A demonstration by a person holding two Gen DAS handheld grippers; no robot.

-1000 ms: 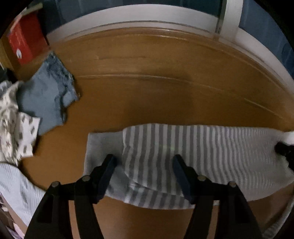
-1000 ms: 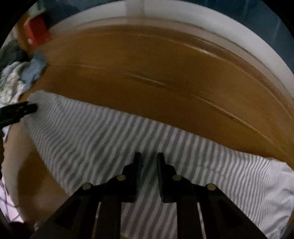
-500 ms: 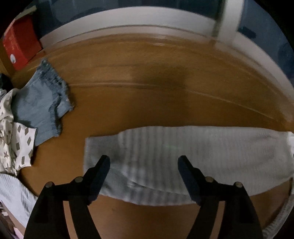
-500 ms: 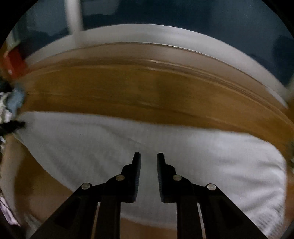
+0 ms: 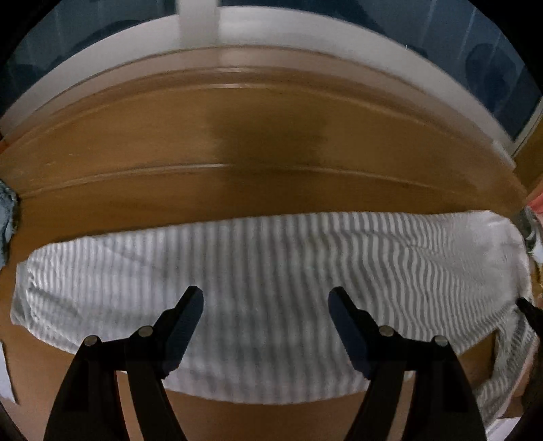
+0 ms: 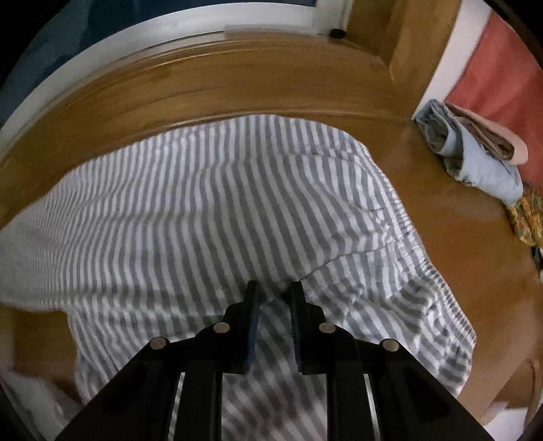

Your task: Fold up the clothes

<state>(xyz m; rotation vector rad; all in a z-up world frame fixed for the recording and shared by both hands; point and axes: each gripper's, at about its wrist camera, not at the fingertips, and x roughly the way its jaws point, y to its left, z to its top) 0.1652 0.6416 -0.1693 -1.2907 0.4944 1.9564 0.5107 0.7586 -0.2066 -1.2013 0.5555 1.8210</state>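
Note:
A grey-and-white striped garment [image 5: 271,264] lies spread in a long band across the wooden table [image 5: 271,169]. My left gripper [image 5: 265,298] hangs over its near middle, wide open and holding nothing. In the right wrist view the same striped garment [image 6: 203,203] fills the frame, and creases in it run toward my right gripper [image 6: 274,286]. That gripper is shut, with the fabric pinched at its tips. Its dark tip [image 5: 529,310] also shows at the garment's right end in the left wrist view.
A scrap of blue denim [image 5: 6,217] peeks in at the left edge. A stack of folded clothes [image 6: 475,159] and a yellow patterned cloth [image 6: 526,217] sit at the table's right end [image 6: 458,237]. A white window frame [image 5: 197,20] runs behind the table.
Both views have swung to the right. The left gripper has drawn back from the garment's left end to above its middle, still open. The denim pile has slid out of view.

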